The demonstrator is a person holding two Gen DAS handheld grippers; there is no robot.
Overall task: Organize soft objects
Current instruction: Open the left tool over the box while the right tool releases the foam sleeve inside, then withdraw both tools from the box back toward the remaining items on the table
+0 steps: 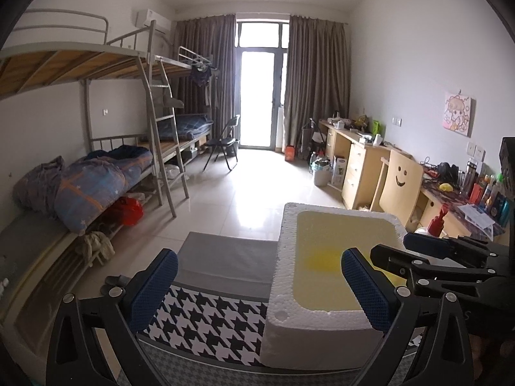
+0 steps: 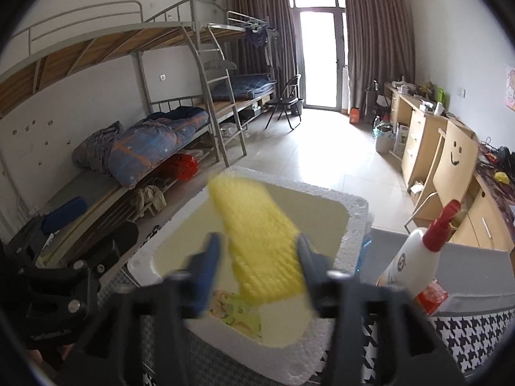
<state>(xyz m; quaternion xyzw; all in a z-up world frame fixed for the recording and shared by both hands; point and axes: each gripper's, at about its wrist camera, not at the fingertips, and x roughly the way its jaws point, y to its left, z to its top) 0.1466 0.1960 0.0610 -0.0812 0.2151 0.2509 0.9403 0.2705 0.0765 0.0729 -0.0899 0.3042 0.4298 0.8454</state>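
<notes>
Motion blur smears the yellow knitted cloth (image 2: 257, 238) and the right gripper (image 2: 254, 257), whose black frame covers the near wall of the white foam box (image 2: 351, 225).

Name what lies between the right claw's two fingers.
A yellow sponge, blurred, above the open foam box, as the right wrist view shows.

A dormitory room: metal bunk beds (image 1: 128, 103), wooden desks (image 1: 360, 160), curtained balcony door (image 1: 262, 96).
</notes>
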